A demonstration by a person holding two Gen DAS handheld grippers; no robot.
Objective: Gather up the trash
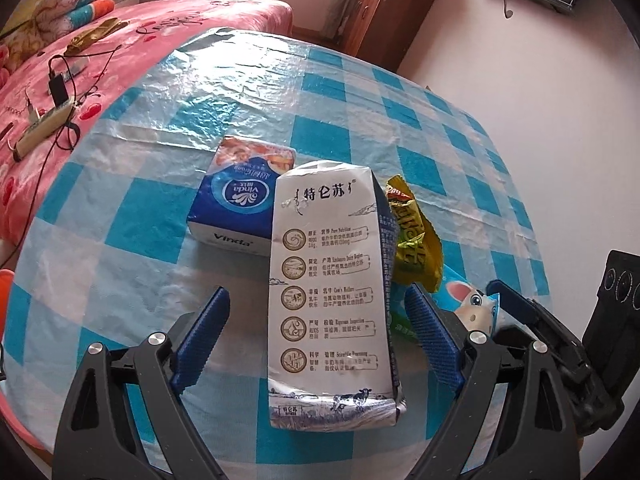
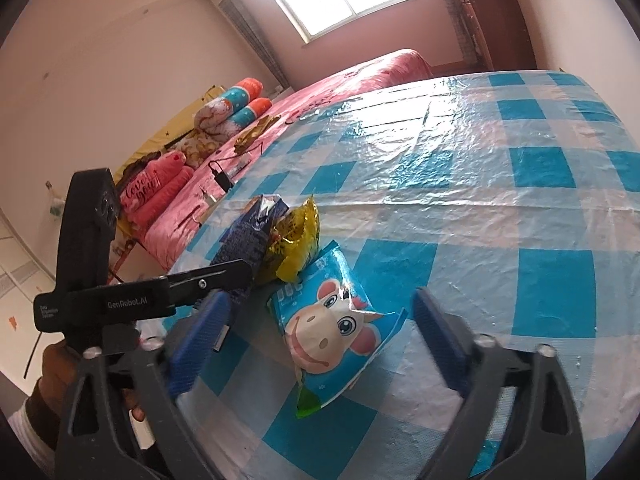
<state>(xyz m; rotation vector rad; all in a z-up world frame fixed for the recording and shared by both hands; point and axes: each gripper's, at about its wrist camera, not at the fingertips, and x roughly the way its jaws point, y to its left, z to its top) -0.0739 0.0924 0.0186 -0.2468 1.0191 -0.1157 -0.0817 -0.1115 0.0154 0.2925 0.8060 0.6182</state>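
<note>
Item one, far left: a blue tissue pack [image 1: 240, 204] lying flat on the checked surface [image 1: 132, 220], touching the far end of the carton. It looks full, so I judge it not trash.

Item two: a white milk carton [image 1: 332, 280], flattened, lying lengthwise between the fingers of my left gripper [image 1: 316, 332]. My left jaws stand wide; a gap shows on each side of the carton and neither pad presses on it. This is the step in hand: the approach to a first pick.

Item three: a yellow snack wrapper [image 2: 298, 240], crumpled, just right of the carton and touching it.

Item four: a blue snack bag [image 2: 332, 332] printed with a cartoon cow, torn open, near edge lifted off the surface. It sits between the fingers of my right gripper [image 2: 324, 328], whose jaws are also apart and clear of the bag.

Nothing is collected yet; all three pieces of trash are on the surface, clustered together.

Next move, as I judge it: both jaws need to close squarely, the left across the carton's width, the right on the bag's puffed middle. The thin foil may slip or crumple, so the right needs a firm, centred bite. No bin is in view.
</note>
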